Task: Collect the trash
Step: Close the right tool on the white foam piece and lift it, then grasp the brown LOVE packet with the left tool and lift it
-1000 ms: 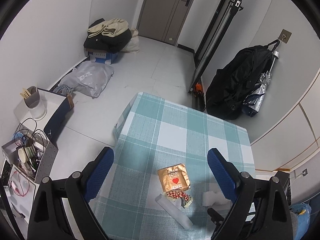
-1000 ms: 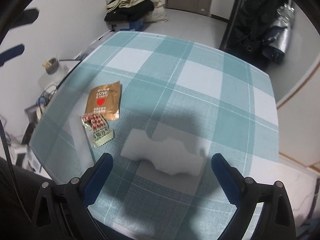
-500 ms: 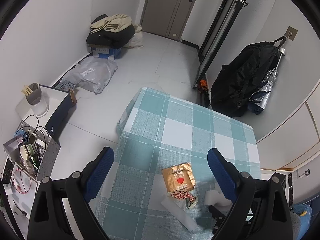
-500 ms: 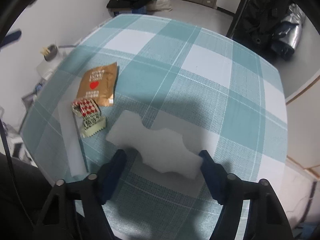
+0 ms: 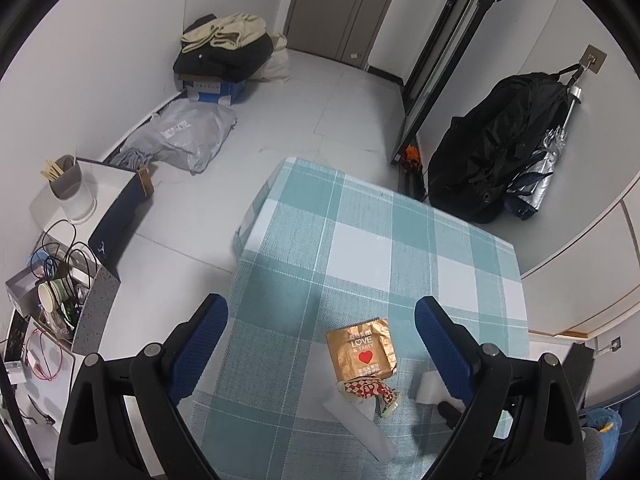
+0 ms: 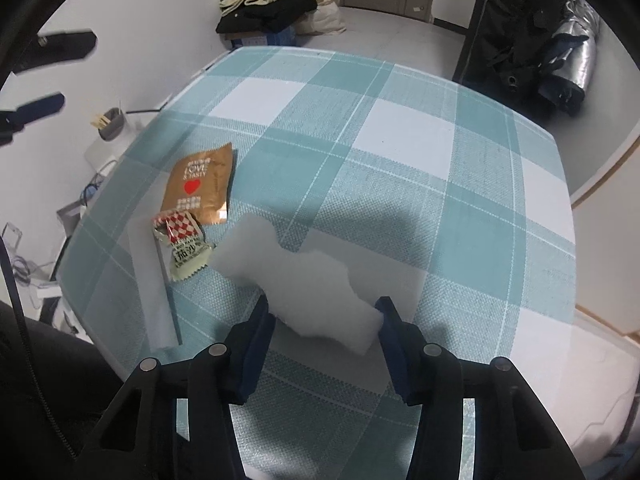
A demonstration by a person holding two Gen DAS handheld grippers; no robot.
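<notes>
Closing right gripper [image 6: 324, 312] jaws on jagged white foam piece [image 6: 304, 276], pads at both edges, near edge of teal-and-white checked tablecloth [image 6: 400, 128]. Gold snack wrapper [image 6: 200, 184] left of foam. Left gripper [image 5: 320, 340] wide open, empty, above table.

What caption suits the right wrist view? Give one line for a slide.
Right gripper jaws closing around white foam piece on checked tablecloth, wrappers beside it.
</notes>
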